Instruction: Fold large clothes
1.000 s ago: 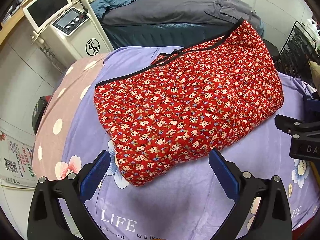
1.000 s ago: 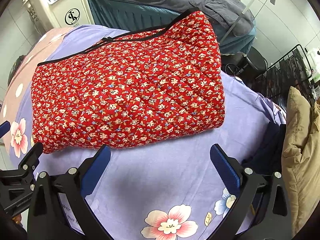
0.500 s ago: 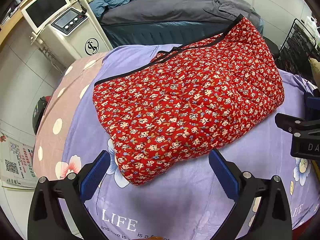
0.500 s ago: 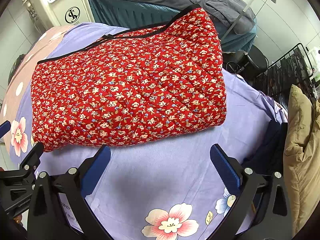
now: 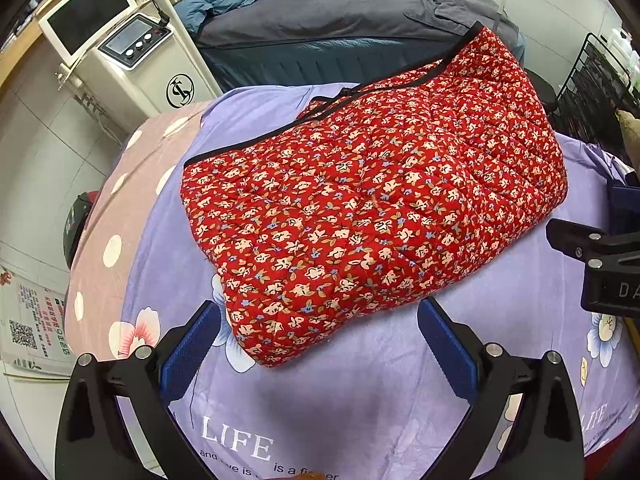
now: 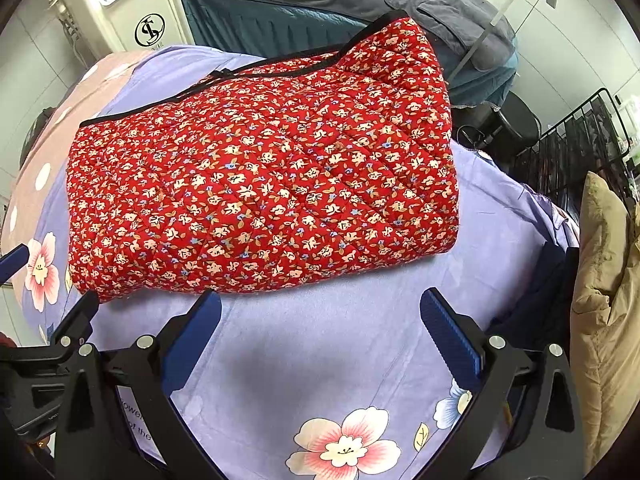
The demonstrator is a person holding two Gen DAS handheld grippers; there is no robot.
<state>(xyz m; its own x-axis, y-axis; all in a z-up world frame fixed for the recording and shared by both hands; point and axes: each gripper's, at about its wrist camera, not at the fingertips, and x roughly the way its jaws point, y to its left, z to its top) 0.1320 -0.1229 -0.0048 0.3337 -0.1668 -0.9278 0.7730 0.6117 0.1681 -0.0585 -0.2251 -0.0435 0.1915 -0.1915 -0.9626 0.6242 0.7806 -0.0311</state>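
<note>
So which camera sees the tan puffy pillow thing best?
The right wrist view. The tan padded cushion fills its right edge, showing creases and a dark garment beside it. The left wrist view catches only a small tan corner at its right rim.
</note>
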